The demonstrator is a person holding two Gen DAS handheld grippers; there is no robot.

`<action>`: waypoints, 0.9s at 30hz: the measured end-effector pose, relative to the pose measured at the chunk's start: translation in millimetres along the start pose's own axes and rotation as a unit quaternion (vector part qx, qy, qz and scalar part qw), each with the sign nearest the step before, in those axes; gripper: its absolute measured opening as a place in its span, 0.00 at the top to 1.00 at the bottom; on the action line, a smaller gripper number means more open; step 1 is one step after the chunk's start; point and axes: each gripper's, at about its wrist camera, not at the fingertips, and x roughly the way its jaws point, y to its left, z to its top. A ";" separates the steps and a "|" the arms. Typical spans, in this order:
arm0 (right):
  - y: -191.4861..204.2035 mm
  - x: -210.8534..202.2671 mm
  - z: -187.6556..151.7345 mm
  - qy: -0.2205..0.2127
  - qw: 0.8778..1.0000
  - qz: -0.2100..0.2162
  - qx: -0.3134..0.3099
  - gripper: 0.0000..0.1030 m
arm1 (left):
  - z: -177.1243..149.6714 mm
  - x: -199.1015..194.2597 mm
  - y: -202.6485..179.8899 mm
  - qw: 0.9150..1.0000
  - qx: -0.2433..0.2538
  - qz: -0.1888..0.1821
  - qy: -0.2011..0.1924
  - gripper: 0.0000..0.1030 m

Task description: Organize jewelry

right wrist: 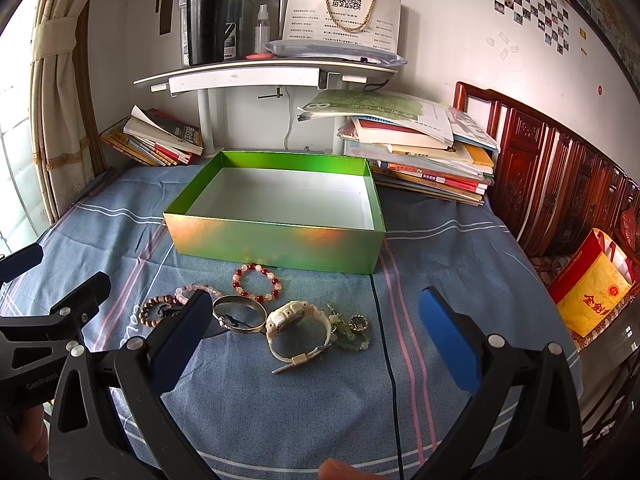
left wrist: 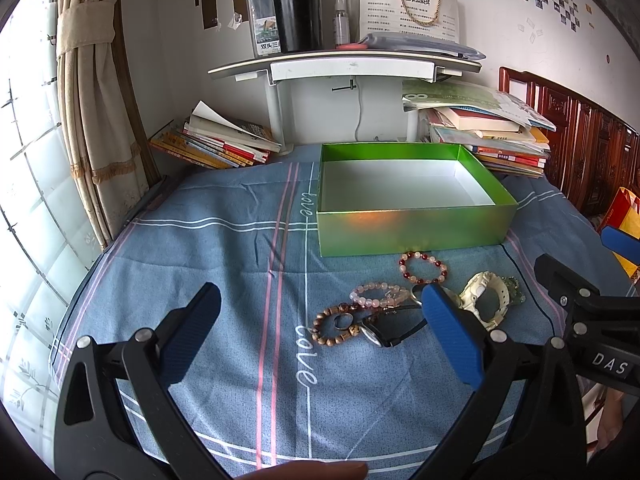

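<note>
An open green box [left wrist: 416, 226] [right wrist: 276, 242] with a white inside stands empty on the blue cloth. In front of it lies a cluster of jewelry: a red-and-pink bead bracelet [left wrist: 422, 267] [right wrist: 256, 282], a pale pink bead bracelet [left wrist: 374, 294] [right wrist: 192, 290], a brown wooden bead bracelet [left wrist: 334, 326] [right wrist: 154, 308], a metal bangle [right wrist: 240, 314], a white watch [left wrist: 486, 298] [right wrist: 298, 326] and a green charm piece [right wrist: 350, 330]. My left gripper [left wrist: 320, 334] hangs open over the cloth just before the cluster. My right gripper [right wrist: 316, 334] is open too, above the watch.
Stacks of books [left wrist: 216, 138] [right wrist: 424, 160] lie behind the box on both sides, under a white shelf [left wrist: 344, 62] carrying a black flask [left wrist: 298, 10]. A curtain [left wrist: 92, 100] hangs at left. A carved wooden bed frame [right wrist: 560, 184] and a yellow-red bag [right wrist: 592, 292] stand at right.
</note>
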 end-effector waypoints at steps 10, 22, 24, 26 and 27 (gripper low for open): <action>-0.3 0.5 -0.1 0.000 1.000 0.000 0.000 0.02 | -0.1 0.9 0.0 1.000 0.000 0.000 0.001 0.04; -31.5 14.2 3.3 0.009 0.999 -0.050 0.015 0.02 | -21.6 34.0 1.5 0.998 0.011 0.016 0.064 0.04; -43.7 27.7 1.3 0.035 0.997 -0.064 0.016 0.02 | -28.0 42.7 1.4 0.997 0.014 0.006 0.080 0.04; -52.1 42.5 -2.1 0.065 0.995 -0.069 0.015 0.02 | -27.8 46.0 -1.5 0.996 0.023 0.004 0.083 0.04; -53.5 49.2 -4.7 0.076 0.995 -0.072 0.010 0.02 | -29.3 49.2 -3.4 0.996 0.030 0.005 0.083 0.04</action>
